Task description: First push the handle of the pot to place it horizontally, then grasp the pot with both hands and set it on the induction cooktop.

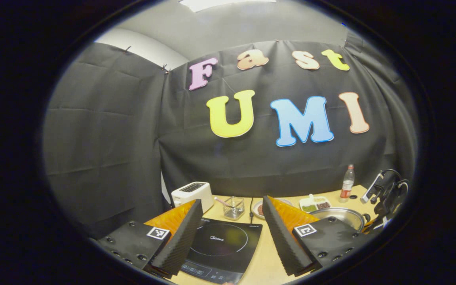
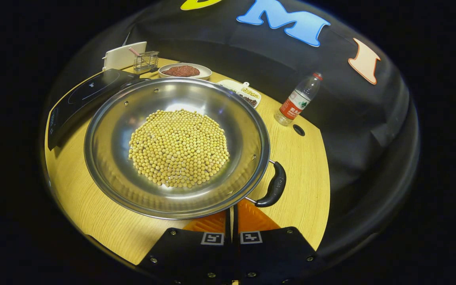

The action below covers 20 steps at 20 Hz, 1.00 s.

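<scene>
On the counter (image 1: 265, 261) in the left gripper view, the induction cooktop (image 1: 220, 247) lies flat and dark, and everything else can be placed from it. The left tool (image 1: 232, 233) hangs above the cooktop's near half with its two fingers spread wide, the cooktop's ring marking showing in the gap between them; it has hold of nothing. Behind the cooktop, toward the booth wall, stand a white toaster (image 1: 191, 194) and a small wire basket (image 1: 234, 208), with a plate (image 1: 259, 208) of something reddish just beyond the basket. To the cooktop's right sits the pot (image 1: 341, 217), partly hidden behind the left tool's right finger. Farther back from the pot are a divided white dish (image 1: 315, 204) and a plastic bottle (image 1: 347, 183) with a red label. At the far right edge, past the pot, the other tool and its mount show as a dark shape, too warped to read.

In the right gripper view, the pot (image 2: 176, 146) is seen from above: a wide, shallow steel pan holding a round heap of soybeans (image 2: 178, 148). It rests on the counter (image 2: 299, 166) to the right of the induction cooktop (image 2: 89, 93), its rim close to the cooktop's edge. Its black handle (image 2: 274, 185) sticks out on the side away from the cooktop. The right tool (image 2: 232, 221) sits at the pot's near rim, just beside the handle, with its fingers drawn together and only a thin slit between them; nothing is caught in them. Beyond the pot lie the plate (image 2: 184, 71), the divided dish (image 2: 246, 95) and the bottle (image 2: 297, 101).
</scene>
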Tool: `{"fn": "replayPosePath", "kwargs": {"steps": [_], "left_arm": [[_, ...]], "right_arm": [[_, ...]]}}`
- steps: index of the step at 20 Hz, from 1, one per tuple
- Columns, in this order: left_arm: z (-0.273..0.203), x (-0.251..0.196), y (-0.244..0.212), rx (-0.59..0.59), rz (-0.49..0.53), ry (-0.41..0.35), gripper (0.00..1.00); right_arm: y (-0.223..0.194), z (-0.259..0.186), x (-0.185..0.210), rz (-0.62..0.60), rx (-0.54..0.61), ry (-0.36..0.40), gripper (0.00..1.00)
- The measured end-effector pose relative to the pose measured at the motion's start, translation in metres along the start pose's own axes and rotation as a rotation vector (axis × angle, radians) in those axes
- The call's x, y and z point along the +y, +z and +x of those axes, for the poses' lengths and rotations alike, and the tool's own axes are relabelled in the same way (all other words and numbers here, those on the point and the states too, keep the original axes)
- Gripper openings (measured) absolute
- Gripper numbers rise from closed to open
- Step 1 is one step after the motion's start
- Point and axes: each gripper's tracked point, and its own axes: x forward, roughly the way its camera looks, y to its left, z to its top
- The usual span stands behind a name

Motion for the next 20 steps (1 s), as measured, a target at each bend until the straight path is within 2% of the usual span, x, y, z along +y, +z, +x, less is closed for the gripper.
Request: {"fn": "replayPosePath", "kwargs": {"steps": [2, 3, 7, 8, 9, 12, 14, 18, 19, 20], "left_arm": [[0.0, -0.002, -0.003, 0.007, 0.0, 0.011, 0.92], [0.0, -0.003, -0.004, 0.009, 0.001, 0.015, 0.99], [0.001, -0.009, -0.006, 0.017, 0.016, 0.024, 1.0], [0.001, -0.011, -0.007, 0.019, 0.018, 0.026, 0.92], [0.002, -0.014, -0.009, 0.021, 0.02, 0.025, 1.0], [0.008, -0.024, -0.017, 0.029, 0.017, 0.012, 1.0], [0.017, -0.031, -0.023, 0.041, 0.012, -0.006, 1.0], [0.047, -0.047, -0.04, 0.079, -0.009, -0.077, 0.98], [0.056, -0.052, -0.045, 0.092, -0.016, -0.098, 0.98], [0.065, -0.057, -0.05, 0.103, -0.021, -0.121, 0.99]], "right_arm": [[0.007, 0.004, 0.003, -0.009, -0.014, 0.011, 0.01], [0.011, 0.005, 0.005, -0.013, -0.021, 0.015, 0.01], [0.024, 0.011, 0.01, -0.014, -0.051, 0.023, 0.01], [0.026, 0.011, 0.011, -0.008, -0.057, 0.031, 0.01], [0.026, 0.011, 0.012, -0.004, -0.059, 0.035, 0.01], [0.027, 0.003, 0.009, -0.001, -0.077, 0.041, 0.01], [0.027, -0.008, -0.001, 0.053, -0.095, 0.03, 0.01], [0.063, -0.039, -0.021, 0.27, -0.242, 0.04, 0.17], [0.069, -0.046, -0.024, 0.308, -0.273, 0.041, 0.32], [0.076, -0.051, -0.025, 0.336, -0.303, 0.043, 0.41]]}}
